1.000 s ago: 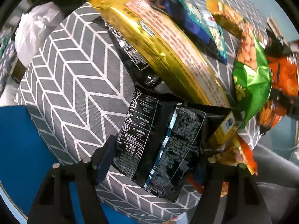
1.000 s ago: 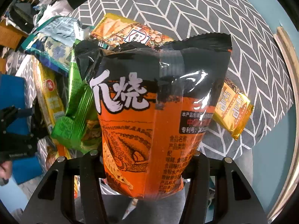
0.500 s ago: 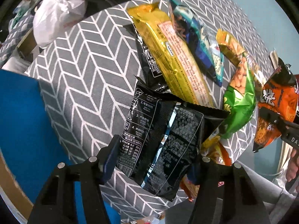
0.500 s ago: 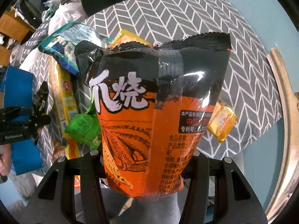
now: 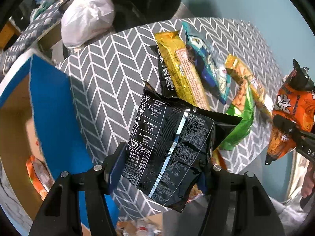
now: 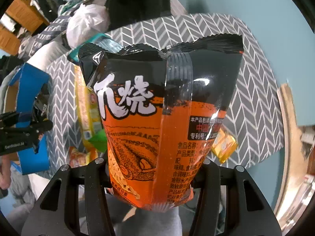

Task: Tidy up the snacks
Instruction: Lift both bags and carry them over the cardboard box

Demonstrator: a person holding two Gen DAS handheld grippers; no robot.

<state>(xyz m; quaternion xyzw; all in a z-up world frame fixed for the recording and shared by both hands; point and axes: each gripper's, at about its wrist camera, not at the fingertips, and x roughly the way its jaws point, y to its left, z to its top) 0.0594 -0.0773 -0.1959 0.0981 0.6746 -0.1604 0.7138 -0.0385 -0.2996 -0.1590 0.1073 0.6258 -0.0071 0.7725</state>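
My left gripper [image 5: 160,172] is shut on a black snack packet [image 5: 173,147] with white print, held well above the grey chevron cushion [image 5: 102,78]. My right gripper [image 6: 154,174] is shut on an orange and black snack bag [image 6: 157,118] with an octopus drawing; that bag [image 5: 289,118] also shows at the right edge of the left wrist view. On the cushion lie a long yellow packet [image 5: 181,72], a blue-teal packet [image 5: 206,63], a green bag [image 5: 240,118] and a small yellow packet [image 6: 224,145].
A blue-walled cardboard box [image 5: 51,106] stands at the cushion's left side with an orange packet [image 5: 37,173] inside. A white plastic bag [image 5: 86,17] and a dark object sit behind the cushion. Teal floor [image 5: 256,5] surrounds it. A hand [image 6: 4,173] holds the left gripper.
Both grippers have risen with their packets, so the cushion and the snacks on it look smaller and farther off. The blue box has come into the left wrist view.
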